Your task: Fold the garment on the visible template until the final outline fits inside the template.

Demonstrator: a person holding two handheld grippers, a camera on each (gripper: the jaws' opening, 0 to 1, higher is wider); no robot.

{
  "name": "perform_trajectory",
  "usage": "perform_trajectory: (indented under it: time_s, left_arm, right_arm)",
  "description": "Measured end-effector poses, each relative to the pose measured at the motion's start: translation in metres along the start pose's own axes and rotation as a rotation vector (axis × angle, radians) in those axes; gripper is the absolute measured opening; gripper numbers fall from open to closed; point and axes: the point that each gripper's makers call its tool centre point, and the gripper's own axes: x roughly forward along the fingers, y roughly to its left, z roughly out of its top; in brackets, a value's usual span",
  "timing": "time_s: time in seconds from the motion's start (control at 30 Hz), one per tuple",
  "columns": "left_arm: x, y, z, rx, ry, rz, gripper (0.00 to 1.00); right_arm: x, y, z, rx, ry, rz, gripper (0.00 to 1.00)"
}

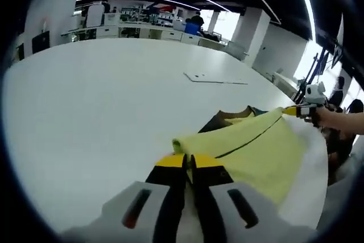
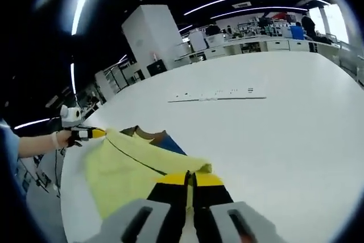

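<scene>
Gripping a corner of the garment [image 1: 250, 149], the left tool [image 1: 189, 166] has its yellow-tipped jaws pressed together on the yellow cloth; the fabric runs away from those tips toward the right tool [image 1: 300, 110], seen across the cloth in a person's hand [image 1: 327, 116].

Item: garment, yellow with a thin dark line across it, a dark-blue and brown collar part showing at its far side. It is stretched taut between the two tools, near a rounded edge of the white tabletop [image 1: 102, 101].

Item: right tool [image 2: 190, 179], jaws closed on the opposite corner of the garment [image 2: 128, 166]; cloth bunches just at its tips. In the right gripper view the left tool [image 2: 85, 134] pinches the far corner, held by a hand [image 2: 65, 138].

Item: template [image 2: 219, 95], a pale flat sheet lying on the tabletop [image 2: 284, 129] well apart from the garment, farther in from the edge. Also in the left gripper view [image 1: 213, 78].

Background: office desks and white pillars beyond the tabletop's far edge.
</scene>
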Motion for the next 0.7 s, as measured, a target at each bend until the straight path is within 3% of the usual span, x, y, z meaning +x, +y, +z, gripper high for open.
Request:
perform_trajectory:
  time_s: [0.07, 0.1, 0.2, 0.33, 0.47, 0.57, 0.7]
  left_arm:
    - [-0.002, -0.004, 0.005, -0.055, -0.024, -0.019, 0.00]
    - [-0.004, -0.007, 0.011, -0.121, -0.047, -0.041, 0.00]
    - [-0.006, -0.003, 0.021, -0.143, -0.076, -0.033, 0.00]
    - [-0.003, 0.001, 0.038, -0.269, -0.136, -0.034, 0.00]
    - [0.008, 0.007, 0.039, -0.242, -0.123, 0.003, 0.00]
    - [0.016, 0.014, 0.041, -0.352, -0.146, 0.027, 0.00]
    - [0.025, 0.020, 0.033, -0.347, -0.123, 0.057, 0.01]
  right_arm:
    - [-0.002, 0.002, 0.003, 0.017, -0.014, 0.011, 0.00]
    - [-0.003, 0.005, 0.006, 0.040, -0.027, 0.019, 0.00]
    - [-0.003, 0.007, 0.013, 0.079, -0.052, 0.039, 0.00]
    - [0.003, 0.002, 0.035, 0.214, -0.127, 0.068, 0.00]
    - [0.010, 0.000, 0.045, 0.285, -0.169, 0.073, 0.00]
    - [0.017, -0.006, 0.045, 0.340, -0.178, 0.059, 0.00]
    - [0.024, -0.016, 0.040, 0.385, -0.170, 0.025, 0.00]
